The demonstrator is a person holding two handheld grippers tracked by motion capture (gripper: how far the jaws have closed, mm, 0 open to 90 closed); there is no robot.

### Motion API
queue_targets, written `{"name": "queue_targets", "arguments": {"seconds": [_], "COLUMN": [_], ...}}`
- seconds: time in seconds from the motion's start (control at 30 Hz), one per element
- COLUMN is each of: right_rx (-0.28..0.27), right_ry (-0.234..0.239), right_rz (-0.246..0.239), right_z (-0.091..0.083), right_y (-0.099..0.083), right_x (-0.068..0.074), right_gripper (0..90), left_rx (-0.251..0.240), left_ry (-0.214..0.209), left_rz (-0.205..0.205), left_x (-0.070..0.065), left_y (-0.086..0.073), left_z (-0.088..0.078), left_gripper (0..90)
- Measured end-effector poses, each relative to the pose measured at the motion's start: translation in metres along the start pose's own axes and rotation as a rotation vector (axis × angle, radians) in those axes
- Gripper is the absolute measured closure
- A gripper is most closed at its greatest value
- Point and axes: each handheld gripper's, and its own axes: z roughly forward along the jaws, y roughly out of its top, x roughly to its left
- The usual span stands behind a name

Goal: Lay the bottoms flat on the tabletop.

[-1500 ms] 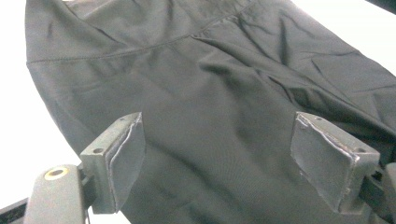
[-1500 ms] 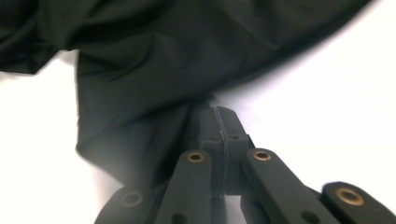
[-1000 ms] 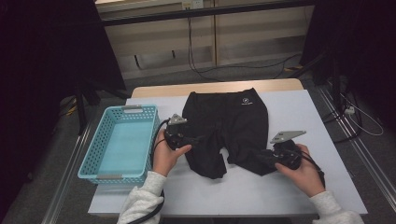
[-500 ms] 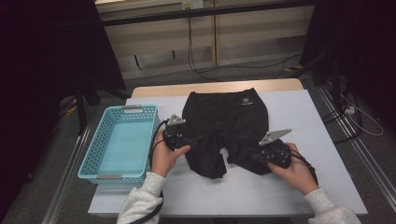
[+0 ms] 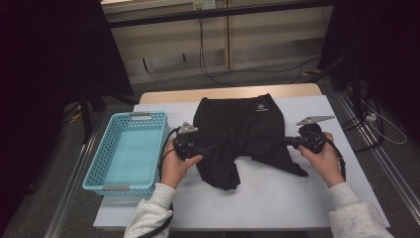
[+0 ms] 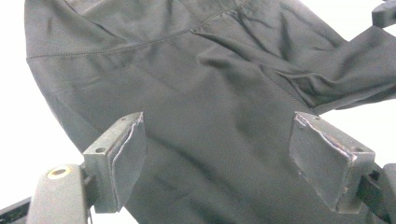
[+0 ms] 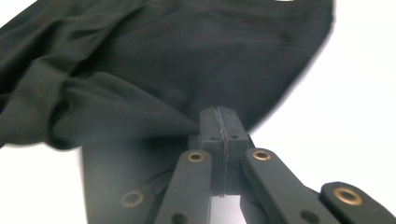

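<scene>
White cloth covers the table (image 5: 297, 198), which fills the lower half of the high view, with a dim floor and pale cabinet fronts beyond it at the top of the frame. Black shorts (image 5: 242, 134) lie spread at the centre of the table, waistband toward the top of the frame and a small white logo near it; one leg points down to the lower centre, the other is drawn out toward the right. At the left of the shorts the left gripper (image 5: 208, 148) rests in the person's left hand (image 5: 176, 166) — in the left gripper view its jaws stand wide apart, the fabric (image 6: 210, 116) lying between the pads without being pinched. At the right edge of the shorts the right gripper (image 5: 289, 142), held in the right hand (image 5: 324, 158), has its jaws closed tight — the right gripper view shows the pads pressed together with a fold of the cloth (image 7: 140, 121) drawn up to them. A turquoise basket (image 5: 106, 148) sits at the left of the table, just beside the left hand.
</scene>
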Motion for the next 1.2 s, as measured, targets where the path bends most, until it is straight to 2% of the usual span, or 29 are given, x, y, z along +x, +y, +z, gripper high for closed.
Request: {"name": "queue_targets", "arguments": {"seconds": [0.1, 0.2, 0.27, 0.4, 0.57, 0.67, 0.73, 0.8, 0.9, 1.0, 1.1, 1.13, 1.2], "right_rx": [0.016, 0.07, 0.089, 0.056, 0.028, 0.001, 0.009, 0.031, 0.08, 0.104, 0.14, 0.12, 0.113], "right_ry": [-0.057, -0.098, -0.111, -0.114, -0.086, -0.043, -0.009, 0.048, 0.108, 0.098, 0.086, 0.093, 0.061], "right_rz": [0.015, 0.0, -0.023, -0.055, -0.137, -0.145, -0.167, -0.185, -0.233, -0.254, -0.284, -0.29, -0.294], "right_z": [0.006, 0.013, 0.016, 0.009, -0.008, -0.016, -0.019, -0.02, -0.017, -0.006, 0.007, 0.008, 0.009], "right_y": [-0.003, -0.009, -0.013, -0.012, -0.011, -0.013, -0.016, -0.02, -0.026, -0.029, -0.033, -0.033, -0.032], "right_x": [-0.011, -0.018, -0.016, -0.007, 0.016, 0.027, 0.036, 0.045, 0.058, 0.065, 0.067, 0.066, 0.064], "right_gripper": [90.0, 90.0, 88.8, 74.8, 65.6, 64.3, 68.0, 73.9, 75.1, 72.8, 72.5, 72.5, 75.4], "left_rx": [-0.002, 0.001, 0.0, -0.003, 0.001, -0.008, -0.009, -0.009, -0.011, -0.012, -0.01, -0.011, -0.008], "left_ry": [0.001, -0.001, -0.002, -0.005, -0.012, -0.011, -0.016, -0.017, -0.017, -0.023, -0.032, -0.035, -0.037], "left_rz": [0.001, -0.002, -0.003, 0.0, 0.006, 0.011, 0.008, 0.008, 0.008, 0.012, 0.014, 0.013, 0.013], "left_x": [0.0, 0.001, 0.001, -0.001, -0.002, -0.003, -0.003, -0.003, -0.003, -0.005, -0.008, -0.009, -0.008], "left_y": [0.0, -0.001, -0.001, -0.001, -0.001, 0.0, 0.0, 0.0, 0.0, 0.001, 0.001, 0.001, 0.001], "left_z": [-0.001, -0.002, -0.003, -0.004, -0.003, -0.005, -0.005, -0.005, -0.005, -0.004, -0.003, -0.002, -0.002], "left_gripper": [19.8, 19.8, 19.8, 19.8, 19.7, 19.5, 19.5, 19.5, 19.5, 19.5, 19.5, 19.5, 19.6]}}
